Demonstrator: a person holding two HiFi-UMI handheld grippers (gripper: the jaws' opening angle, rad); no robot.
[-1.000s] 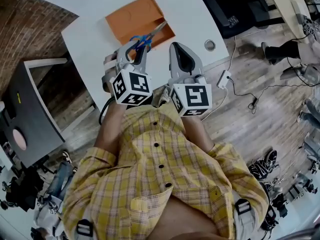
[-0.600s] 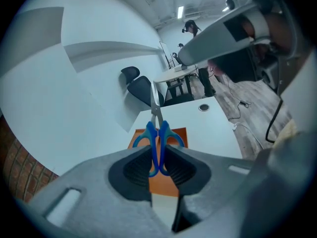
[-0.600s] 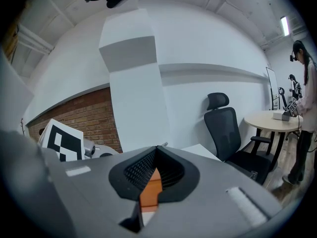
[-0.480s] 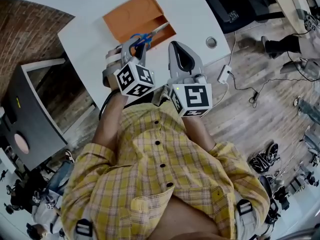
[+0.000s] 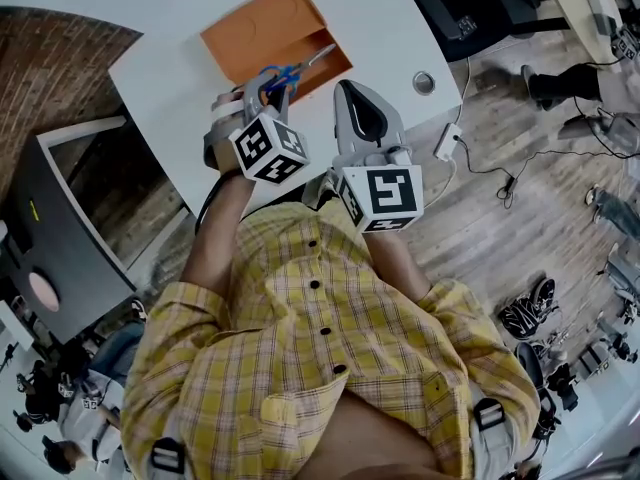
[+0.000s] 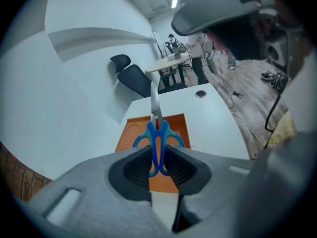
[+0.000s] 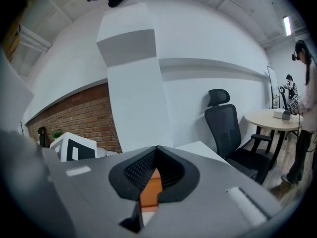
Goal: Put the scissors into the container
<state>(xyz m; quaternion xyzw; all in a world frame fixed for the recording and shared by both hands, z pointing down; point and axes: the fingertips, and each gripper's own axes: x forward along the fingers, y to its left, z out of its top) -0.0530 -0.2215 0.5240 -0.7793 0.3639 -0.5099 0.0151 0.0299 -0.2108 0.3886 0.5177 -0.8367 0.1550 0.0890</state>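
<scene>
- The white bench (image 5: 170,38) fills the top of the head view. One corner points toward the person, and wooden floor (image 5: 520,218) lies beyond its right edge.
- The person's yellow checked shirt (image 5: 330,348) fills the lower part of that view, with both forearms reaching toward the bench's near corner.
- The orange container (image 5: 255,30) lies flat on the bench, inward of that near corner. It has a shallow flat half on the far side and a deeper, darker trough along the side nearest the claws.
- The right claw (image 5: 350,93) hangs over the bench's near corner, just right of the left one. In the right gripper view its jaws meet at the tips (image 7: 156,152) with nothing between them. A strip of the orange container shows through the slot below the pads.
- The left claw (image 5: 268,86) is held over the near side of the container. Its jaws are clamped on the scissors (image 6: 157,133), with the ribbed pads pressing on both blue handle loops.
- The scissors (image 5: 290,73) are up in that grip above the container's trough. The silver blades are closed and point away from the person, toward the bench's right edge. Whether the blades touch the container cannot be told.
- A round grommet (image 5: 424,84) sits in the bench near its right edge, well apart from the container.
</scene>
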